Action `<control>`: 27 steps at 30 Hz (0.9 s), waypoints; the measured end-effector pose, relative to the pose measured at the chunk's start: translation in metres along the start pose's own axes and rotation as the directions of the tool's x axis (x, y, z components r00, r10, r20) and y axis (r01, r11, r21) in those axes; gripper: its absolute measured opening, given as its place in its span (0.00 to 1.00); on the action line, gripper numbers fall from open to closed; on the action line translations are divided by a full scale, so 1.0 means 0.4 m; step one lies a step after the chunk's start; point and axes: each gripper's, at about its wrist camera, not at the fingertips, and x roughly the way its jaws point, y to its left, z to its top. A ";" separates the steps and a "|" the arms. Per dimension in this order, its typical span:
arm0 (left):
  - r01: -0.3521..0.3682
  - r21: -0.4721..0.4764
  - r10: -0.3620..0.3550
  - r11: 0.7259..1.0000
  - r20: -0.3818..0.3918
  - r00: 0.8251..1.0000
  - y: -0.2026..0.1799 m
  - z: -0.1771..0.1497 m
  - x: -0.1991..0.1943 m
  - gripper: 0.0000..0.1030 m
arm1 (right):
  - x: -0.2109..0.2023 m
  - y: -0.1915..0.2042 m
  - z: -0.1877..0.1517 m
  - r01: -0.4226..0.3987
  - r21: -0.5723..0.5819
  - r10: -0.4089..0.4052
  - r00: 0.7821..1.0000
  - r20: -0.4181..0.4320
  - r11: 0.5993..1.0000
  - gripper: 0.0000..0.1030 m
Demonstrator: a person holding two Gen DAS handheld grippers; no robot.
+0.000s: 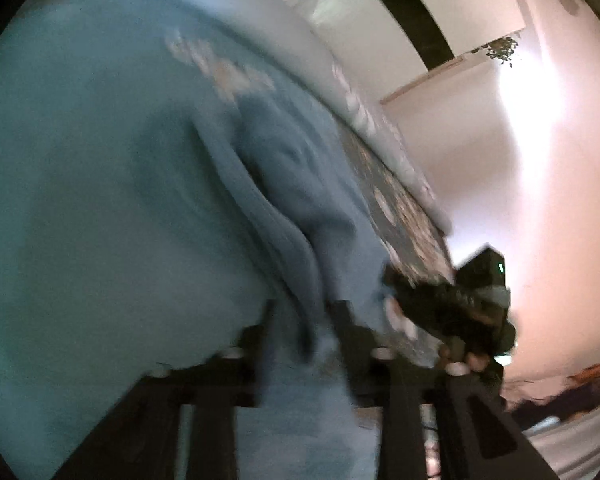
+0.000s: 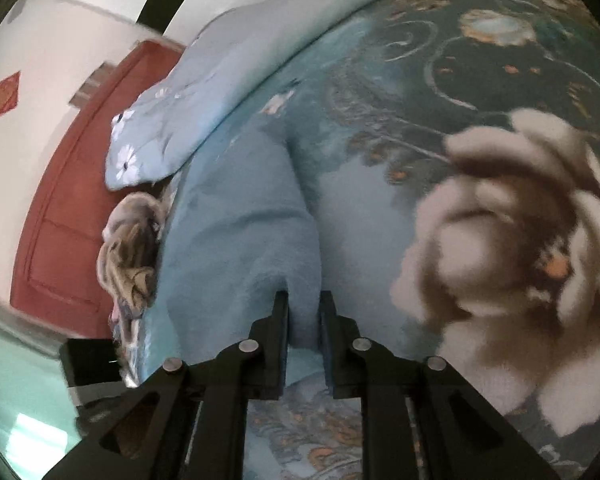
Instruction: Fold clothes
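The right tongs (image 2: pixel 304 308) stand narrow at the bottom centre of the right wrist view, their two black fingers (image 2: pixel 279 320) pinching a raised fold of the pale blue fleece garment (image 2: pixel 236 240) between them. From that pinch the garment runs up and to the left of the frame, lying on a bed cover (image 2: pixel 500 80) printed with dark teal swirls and a large cream flower at the right. At the garment's left edge sits a bundled brown-and-grey striped cloth (image 2: pixel 130 248), and above it a light blue pillow (image 2: pixel 204 100) with white flowers. Beyond the bed, at the left of the frame, is a red-brown door (image 2: pixel 72 208), and on the white wall at the upper left hangs a small red diamond-shaped paper (image 2: pixel 1 98) — whatever is written on it is too small to read.

The left tongs (image 1: pixel 300 320) show at the bottom centre of the badly blurred left wrist view (motion smear throughout). A hanging fold of the same blue garment (image 1: pixel 280 184) passes between the fingers, but whether they press on it I cannot tell. The garment climbs towards the upper middle of the frame over a plain teal sheet (image 1: pixel 80 180). At the lower right a hand on a dark device (image 1: pixel 452 312) is visible, too blurred to make out further. No brand or label can be read in either view.
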 end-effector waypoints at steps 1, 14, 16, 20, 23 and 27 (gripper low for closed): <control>-0.009 -0.003 0.009 1.000 0.035 0.999 0.008 0.023 -0.020 0.63 | -0.007 -0.004 -0.006 0.004 0.001 -0.004 1.000 0.024 1.000 0.24; -0.086 0.042 0.089 0.995 -0.067 0.994 0.056 0.334 0.203 0.81 | -0.004 -0.007 -0.102 -0.065 0.289 0.001 0.976 0.217 0.955 0.54; -0.091 0.070 0.099 0.993 -0.125 0.987 0.061 0.344 0.249 0.81 | 0.000 0.005 -0.122 -0.061 0.316 -0.017 0.971 0.239 0.947 0.54; -0.081 0.087 0.096 0.993 -0.180 0.979 0.070 0.338 0.290 0.81 | 0.010 0.014 -0.144 -0.102 0.347 0.005 0.963 0.270 0.932 0.54; -0.049 0.042 0.055 0.998 -0.171 0.984 0.077 0.333 0.286 0.79 | 0.015 0.004 -0.133 -0.158 0.347 0.053 0.955 0.293 0.925 0.54; -0.036 -0.028 0.032 0.999 -0.141 0.989 0.090 0.321 0.281 0.49 | 0.014 -0.009 -0.113 -0.196 0.339 0.089 0.948 0.307 0.920 0.31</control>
